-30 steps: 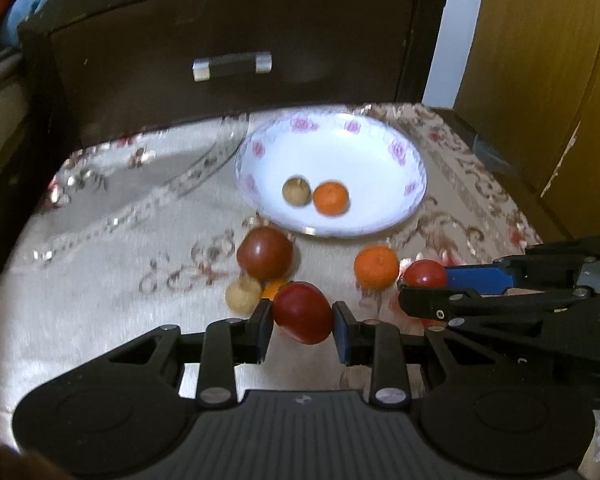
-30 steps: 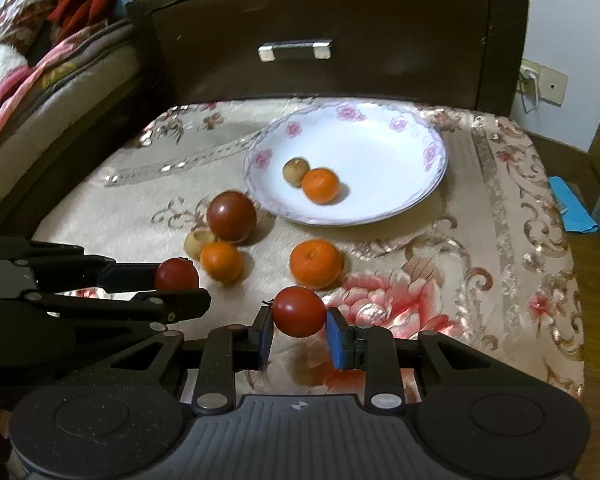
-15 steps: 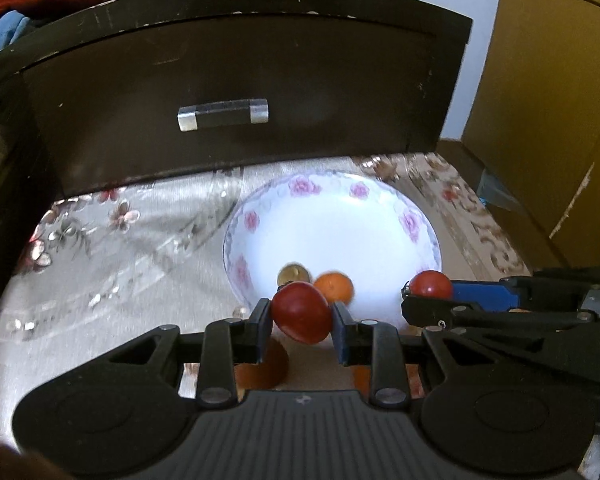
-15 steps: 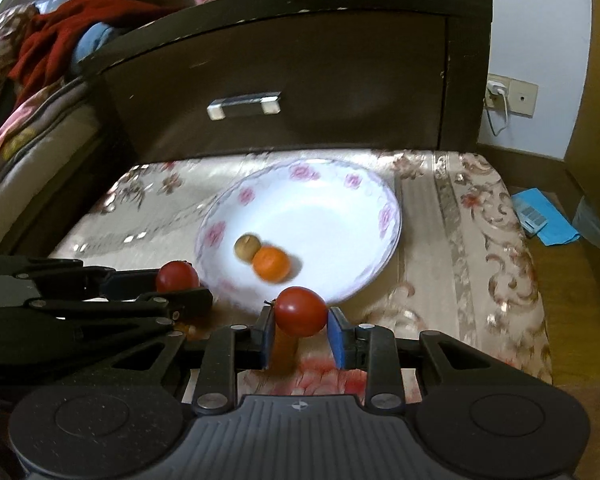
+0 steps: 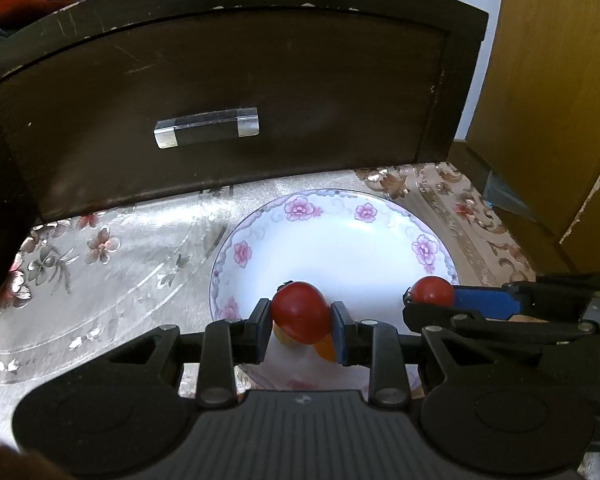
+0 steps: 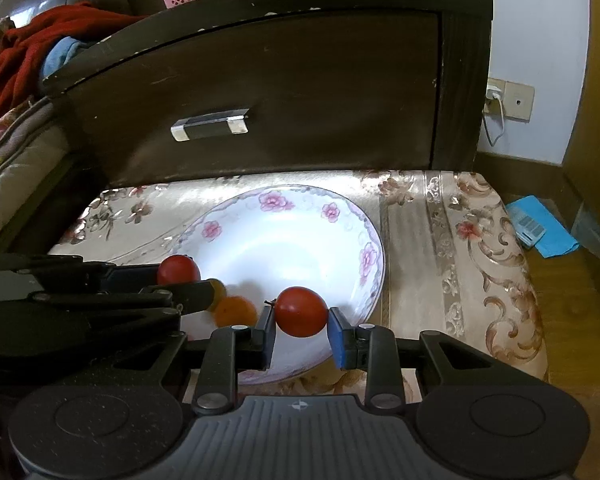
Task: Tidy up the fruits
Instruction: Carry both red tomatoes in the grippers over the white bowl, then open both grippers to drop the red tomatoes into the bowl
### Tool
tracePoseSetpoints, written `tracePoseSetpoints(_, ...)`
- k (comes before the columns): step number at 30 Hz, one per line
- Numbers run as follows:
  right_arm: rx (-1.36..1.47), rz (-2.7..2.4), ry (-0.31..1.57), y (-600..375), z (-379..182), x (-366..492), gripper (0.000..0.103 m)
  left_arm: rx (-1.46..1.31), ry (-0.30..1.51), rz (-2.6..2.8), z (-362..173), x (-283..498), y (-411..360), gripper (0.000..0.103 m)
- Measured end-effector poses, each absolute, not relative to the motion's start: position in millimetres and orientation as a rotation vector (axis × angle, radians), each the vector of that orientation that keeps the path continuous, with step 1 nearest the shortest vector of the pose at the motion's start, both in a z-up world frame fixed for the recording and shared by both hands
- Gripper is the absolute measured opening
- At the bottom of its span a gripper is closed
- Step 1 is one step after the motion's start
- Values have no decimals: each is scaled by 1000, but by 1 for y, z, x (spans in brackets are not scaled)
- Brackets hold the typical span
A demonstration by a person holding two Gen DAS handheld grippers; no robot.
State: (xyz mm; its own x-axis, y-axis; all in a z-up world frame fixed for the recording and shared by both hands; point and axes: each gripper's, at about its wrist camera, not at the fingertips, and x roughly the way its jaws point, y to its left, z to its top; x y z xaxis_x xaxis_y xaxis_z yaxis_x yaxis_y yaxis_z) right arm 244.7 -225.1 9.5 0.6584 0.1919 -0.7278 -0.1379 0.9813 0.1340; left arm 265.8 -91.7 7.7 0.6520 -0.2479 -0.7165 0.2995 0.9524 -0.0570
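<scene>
Left gripper (image 5: 301,322) clamped on a red tomato (image 5: 300,312), held above the near part of the flowered white plate (image 5: 340,216). Right gripper (image 6: 300,326) likewise closed on a second red tomato (image 6: 301,311), also over the plate's near part, just right of the left one. Inside the plate, under and between the two grippers, an orange fruit (image 6: 236,311) and, partly hidden behind the left gripper's finger, what looks like a small brownish fruit (image 6: 219,289), blurred. Plate resting on the floral-patterned tabletop (image 6: 460,240), near its middle. Behind the plate, a dark wooden drawer front (image 5: 260,92) with a metal handle (image 5: 206,127). Right of the plate, off the tabletop, a blue packet (image 6: 540,230) on the floor.
</scene>
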Motion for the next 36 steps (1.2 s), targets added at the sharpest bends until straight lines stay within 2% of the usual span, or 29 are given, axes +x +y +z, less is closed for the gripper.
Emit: tracePoseSetpoints(36,90,177,811,-229,3,263,29,41,798,-296,7,280,-89,41)
